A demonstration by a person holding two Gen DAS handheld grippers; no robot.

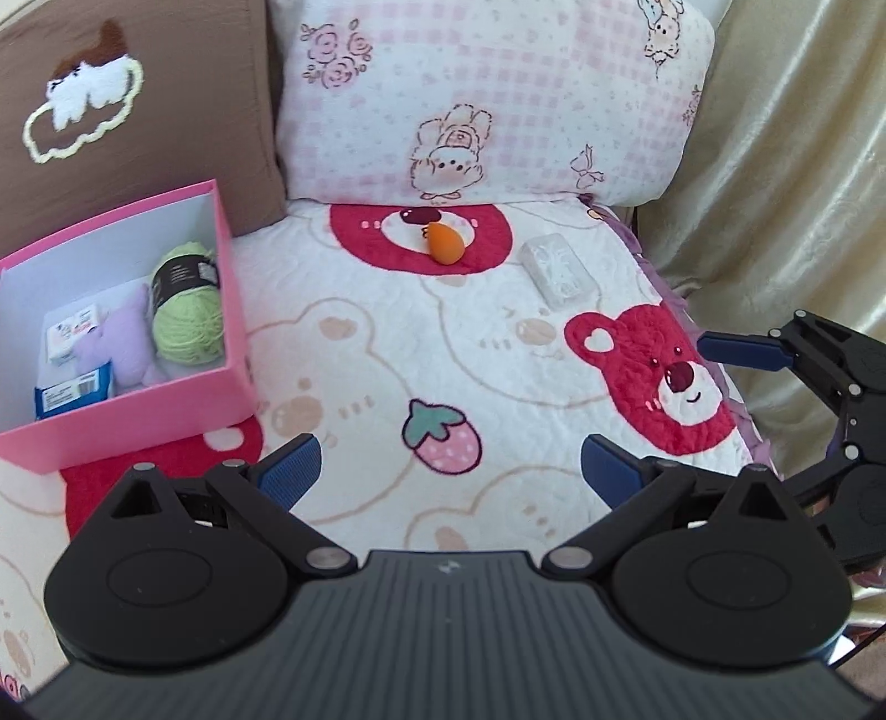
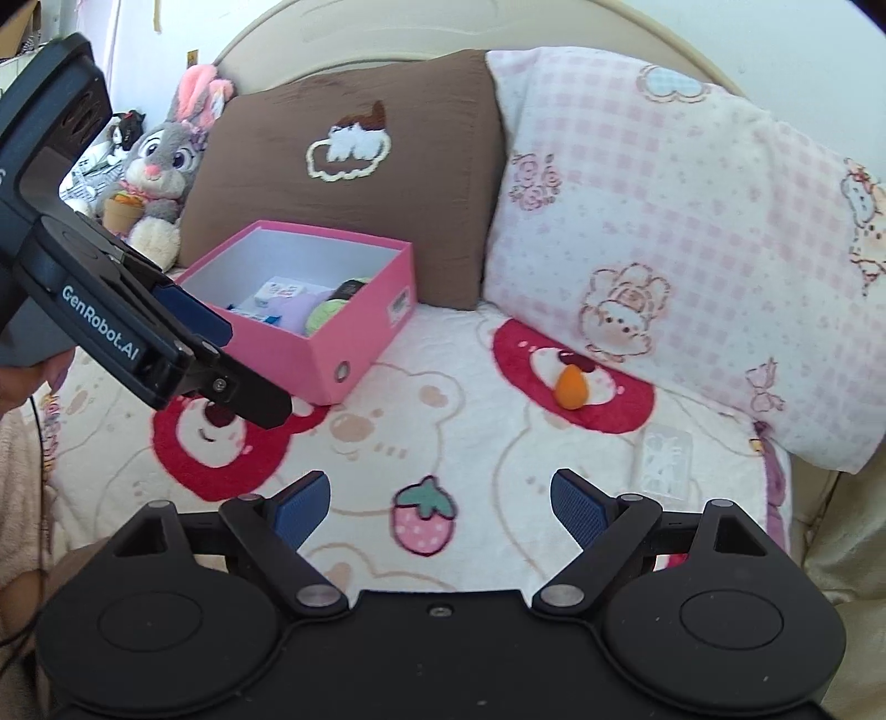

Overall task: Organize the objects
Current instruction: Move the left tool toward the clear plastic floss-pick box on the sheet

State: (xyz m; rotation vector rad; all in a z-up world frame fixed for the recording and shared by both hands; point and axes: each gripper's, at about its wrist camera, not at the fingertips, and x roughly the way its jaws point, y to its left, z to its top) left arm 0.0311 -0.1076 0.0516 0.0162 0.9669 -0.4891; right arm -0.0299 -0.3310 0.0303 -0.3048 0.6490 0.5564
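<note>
Bed [image 1: 387,354] under a quilted cover printed with bears and a strawberry, seen from both wrist views. Pink box [image 1: 138,421] at the left of the cover, open on top, backed against a brown pillow [image 1: 138,111] stitched with a white cloud motif. Inside the box: green yarn ball [image 1: 188,310] with a dark paper band, lilac plush piece [image 1: 124,343] beside it, small white carton [image 1: 69,332] and blue-and-white packet [image 1: 72,390] toward the near left corner. Orange teardrop sponge [image 1: 443,242] loose on the cover, upright on a red printed patch just in front of a pink checked pillow [image 1: 487,99]. Clear embossed plastic case [image 1: 559,271] flat on the cover to the right of the sponge, apart from it, near the bed's right edge.

Left tongs [image 1: 449,471] spread wide, nothing between the blue pads, hovering above the cover with the printed strawberry showing between them. Right tongs [image 2: 440,501] likewise spread wide and holding nothing, above the same strawberry print. In the right wrist view, left tool body at the left, marked "GenRobot.AI", just in front of the box's near corner. Grey rabbit plush [image 2: 160,177] with pink ears seated beyond the brown pillow, against the cream headboard [image 2: 387,33]. Pale gold curtain [image 1: 792,166] hanging right of the bed.
</note>
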